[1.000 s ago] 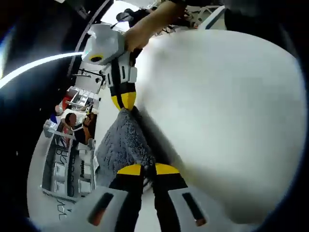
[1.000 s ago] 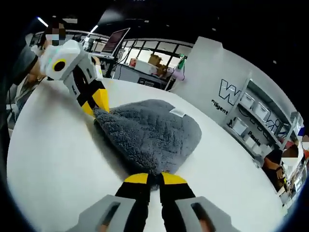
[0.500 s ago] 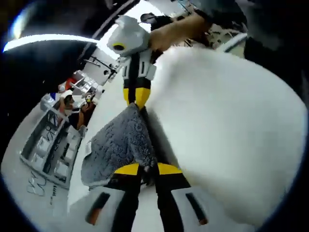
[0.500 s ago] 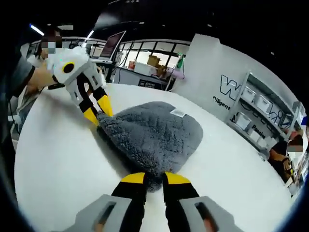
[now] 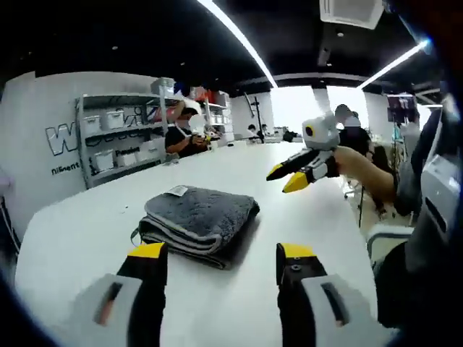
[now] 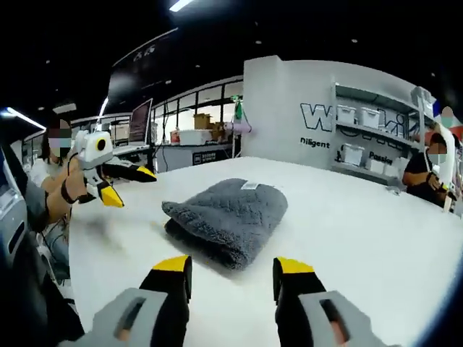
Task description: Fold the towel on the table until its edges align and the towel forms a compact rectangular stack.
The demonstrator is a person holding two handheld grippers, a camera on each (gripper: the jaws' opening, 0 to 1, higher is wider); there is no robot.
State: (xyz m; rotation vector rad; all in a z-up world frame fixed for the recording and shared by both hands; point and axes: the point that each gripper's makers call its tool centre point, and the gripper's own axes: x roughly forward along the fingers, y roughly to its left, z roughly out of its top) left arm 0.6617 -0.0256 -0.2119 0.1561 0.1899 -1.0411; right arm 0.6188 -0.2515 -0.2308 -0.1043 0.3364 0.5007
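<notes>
The grey fluffy towel (image 5: 199, 223) lies folded in a compact stack on the white table (image 5: 304, 217), with a small white label on its top. The same towel (image 6: 230, 217) sits ahead of my right gripper (image 6: 231, 271), which is open and empty, held back from it. My left gripper (image 5: 221, 256) is also open, with nothing between its jaws, just short of the towel. In the left gripper view the right gripper (image 5: 293, 175) hovers open above the table to the right. In the right gripper view the left gripper (image 6: 126, 184) floats open at the left.
Shelves with white bins (image 5: 119, 144) stand along a white wall with lettering. A person (image 5: 184, 137) sits behind the table's far side, and another (image 6: 430, 173) at the right. A monitor (image 6: 137, 123) stands in the background. The table edge (image 6: 79, 238) curves near the left.
Both grippers have let go of the towel, opened and pulled back and up. The towel now rests folded on the table; both views have swung to level.
</notes>
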